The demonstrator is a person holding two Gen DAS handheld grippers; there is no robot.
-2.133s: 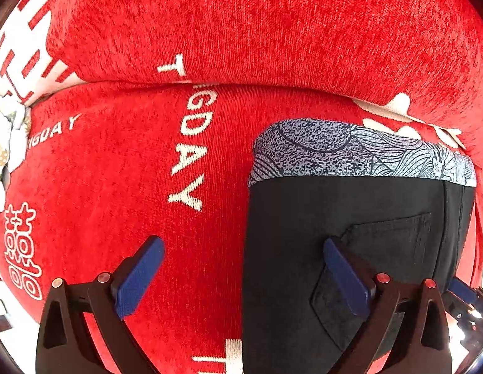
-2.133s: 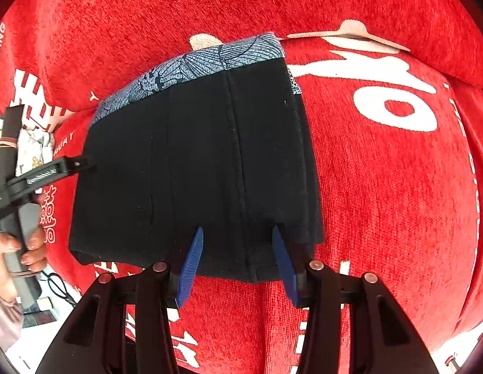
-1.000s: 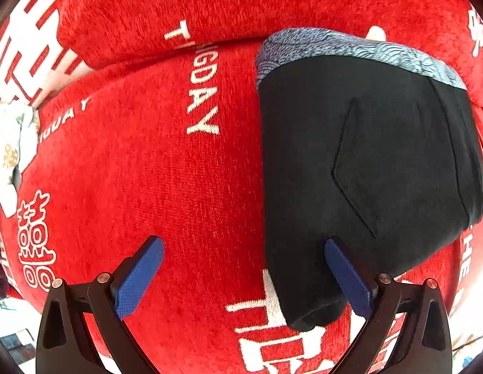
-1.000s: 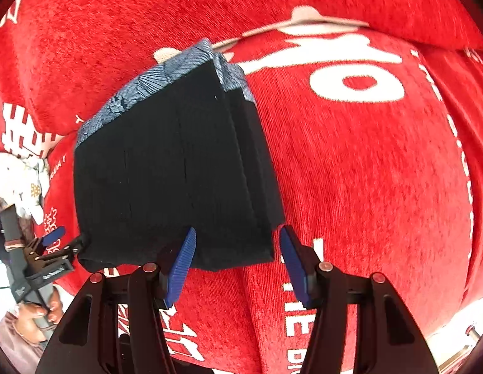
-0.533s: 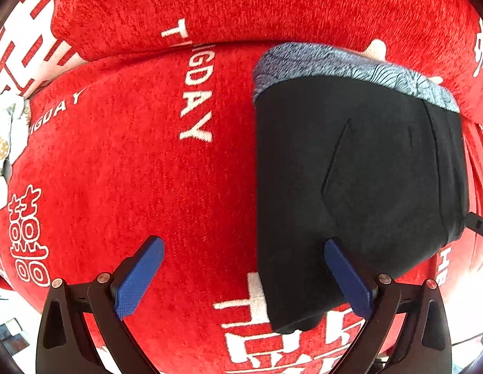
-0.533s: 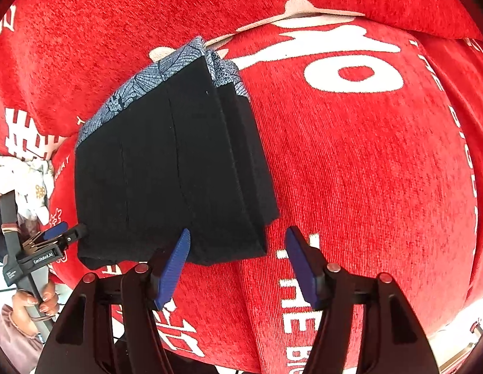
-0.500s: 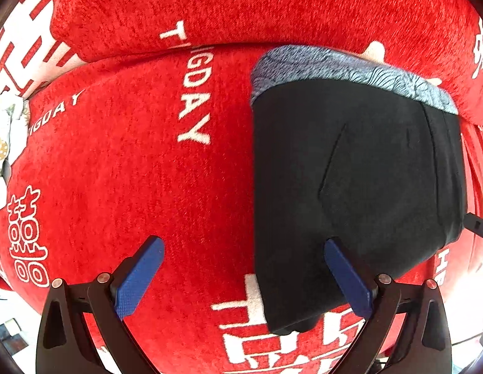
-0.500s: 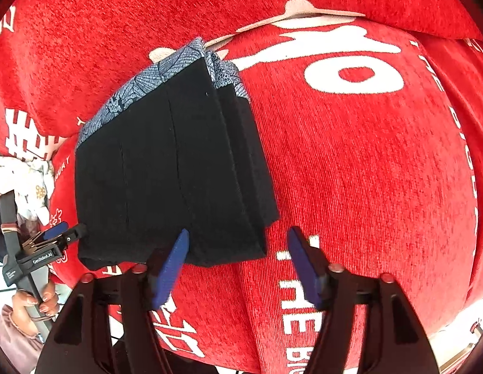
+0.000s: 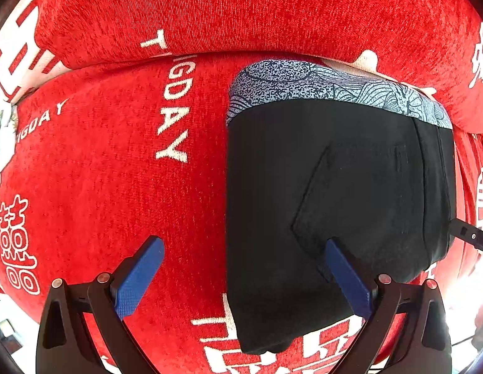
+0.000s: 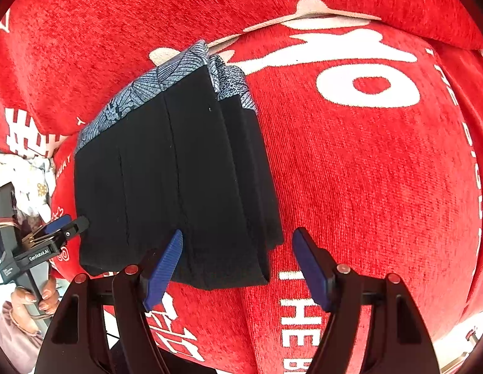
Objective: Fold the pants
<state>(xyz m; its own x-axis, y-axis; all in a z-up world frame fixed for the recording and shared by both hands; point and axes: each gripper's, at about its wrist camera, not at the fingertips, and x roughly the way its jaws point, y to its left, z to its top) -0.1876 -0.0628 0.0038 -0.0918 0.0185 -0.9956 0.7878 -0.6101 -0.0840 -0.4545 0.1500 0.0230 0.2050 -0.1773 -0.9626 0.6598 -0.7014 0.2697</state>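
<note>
Fold looks done from what we can see: pants point(image 10: 179, 180) sit as a compact black stack on the red blanket point(image 10: 366, 171), patterned waistband point(image 9: 319, 87) at the far edge, layers roughly aligned. Nothing left but maybe a tidy of the stepped edges on the side nearest our right gripper point(image 10: 238, 265).

Right gripper: its jaws have just been opening, now wide, nothing pinched; the stack's near corner lies ahead between the fingers, untouched. It points steeply down.

Left gripper point(image 9: 244, 277): jaws wide, empty, pointing straight down. Pants lie under its right finger point(image 9: 347, 277) and beyond; bare blanket under the left finger.
</note>
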